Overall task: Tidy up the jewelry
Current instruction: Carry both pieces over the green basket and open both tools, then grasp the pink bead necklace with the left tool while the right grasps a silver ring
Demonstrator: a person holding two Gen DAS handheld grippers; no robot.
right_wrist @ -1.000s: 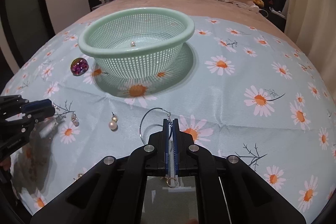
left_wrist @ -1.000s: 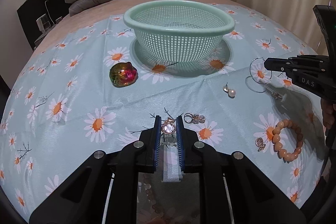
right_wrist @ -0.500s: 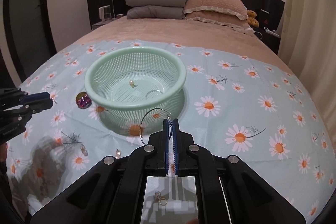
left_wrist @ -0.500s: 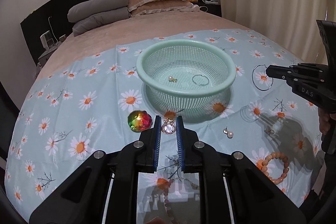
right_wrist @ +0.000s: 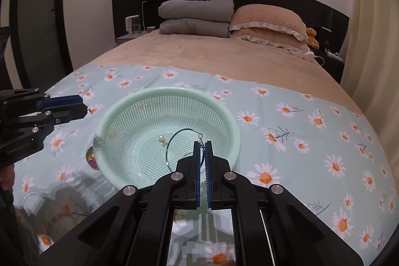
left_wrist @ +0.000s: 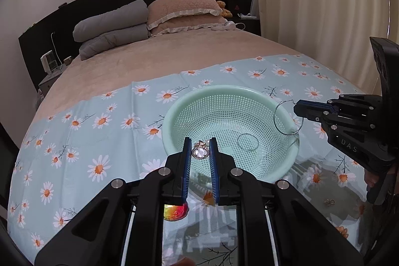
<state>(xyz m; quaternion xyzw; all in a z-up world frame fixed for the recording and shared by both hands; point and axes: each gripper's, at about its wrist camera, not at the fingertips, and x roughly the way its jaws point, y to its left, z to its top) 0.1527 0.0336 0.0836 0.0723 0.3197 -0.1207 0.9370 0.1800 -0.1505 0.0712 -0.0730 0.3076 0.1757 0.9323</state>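
A mint green plastic basket stands on the daisy cloth. My left gripper is shut on a small gold and pearl pendant, held above the basket's near rim. My right gripper is shut on a large thin hoop earring, hanging over the basket; it shows at the right in the left wrist view. A hoop and a pearl earring lie inside the basket.
A rainbow-coloured gem lies on the cloth beside the basket. A small gold piece and beads lie at the right. Pillows and folded grey bedding sit at the headboard.
Both grippers have risen from the cloth and moved forward over the basket, each carrying its piece. The loose jewelry on the cloth has dropped behind and below.
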